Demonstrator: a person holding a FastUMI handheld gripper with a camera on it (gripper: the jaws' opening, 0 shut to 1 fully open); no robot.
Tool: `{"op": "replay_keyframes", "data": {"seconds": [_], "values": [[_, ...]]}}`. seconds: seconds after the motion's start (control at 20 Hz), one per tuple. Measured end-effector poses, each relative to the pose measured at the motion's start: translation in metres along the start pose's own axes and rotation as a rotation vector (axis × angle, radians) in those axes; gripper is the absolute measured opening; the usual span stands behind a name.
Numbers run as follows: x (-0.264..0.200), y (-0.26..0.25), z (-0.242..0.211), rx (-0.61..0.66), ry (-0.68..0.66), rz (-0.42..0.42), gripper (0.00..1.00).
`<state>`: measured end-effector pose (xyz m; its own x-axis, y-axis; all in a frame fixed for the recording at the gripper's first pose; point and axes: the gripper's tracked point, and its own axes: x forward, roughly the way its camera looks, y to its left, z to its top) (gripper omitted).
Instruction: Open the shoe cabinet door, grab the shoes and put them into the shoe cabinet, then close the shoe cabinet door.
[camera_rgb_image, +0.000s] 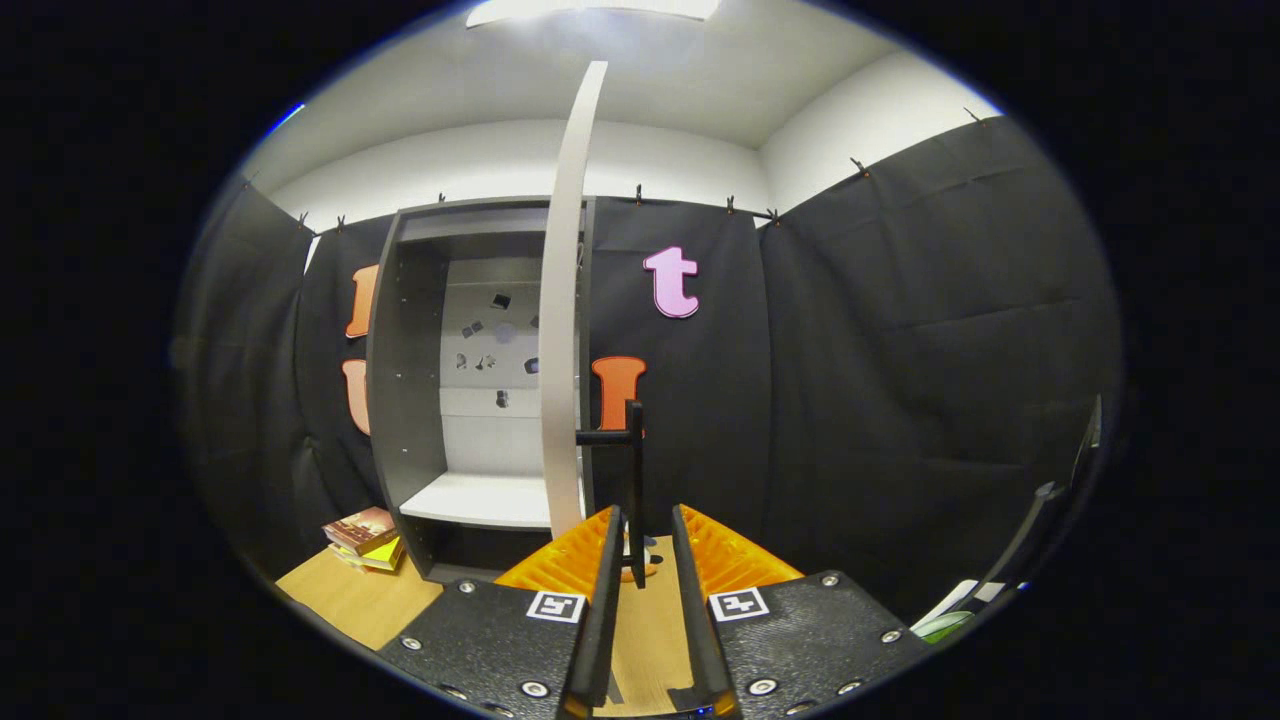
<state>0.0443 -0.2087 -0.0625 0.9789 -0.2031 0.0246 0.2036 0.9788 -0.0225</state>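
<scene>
Black-draped booth: grey shoe cabinet, pale door ajar; tool parted around its handle.

so the shoe cabinet is a tall grey box standing upright on the wood floor against the black cloth, inside pale with a white shelf low down. Its white door is swung open, edge-on, black handle sticking out toward 3 o'clock.

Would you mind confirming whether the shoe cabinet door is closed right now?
No, the shoe cabinet door stands swung open edge-on, baring the white shelf, its black handle between the gripper fingertips.
</scene>
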Motion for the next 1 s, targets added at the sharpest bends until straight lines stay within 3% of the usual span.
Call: {"op": "replay_keyframes", "data": {"seconds": [0.25, 0.35, 0.6, 0.8, 1.0], "values": [[-0.029, 0.034, 0.030, 0.019, -0.037, 0.005, 0.36], [-0.038, 0.059, 0.040, 0.023, -0.061, 0.026, 0.43], [-0.049, 0.123, 0.041, 0.007, -0.055, 0.108, 0.74], [-0.061, 0.173, 0.043, 0.024, -0.062, 0.183, 0.92], [-0.066, 0.205, 0.039, 0.029, -0.049, 0.217, 0.93]]}}
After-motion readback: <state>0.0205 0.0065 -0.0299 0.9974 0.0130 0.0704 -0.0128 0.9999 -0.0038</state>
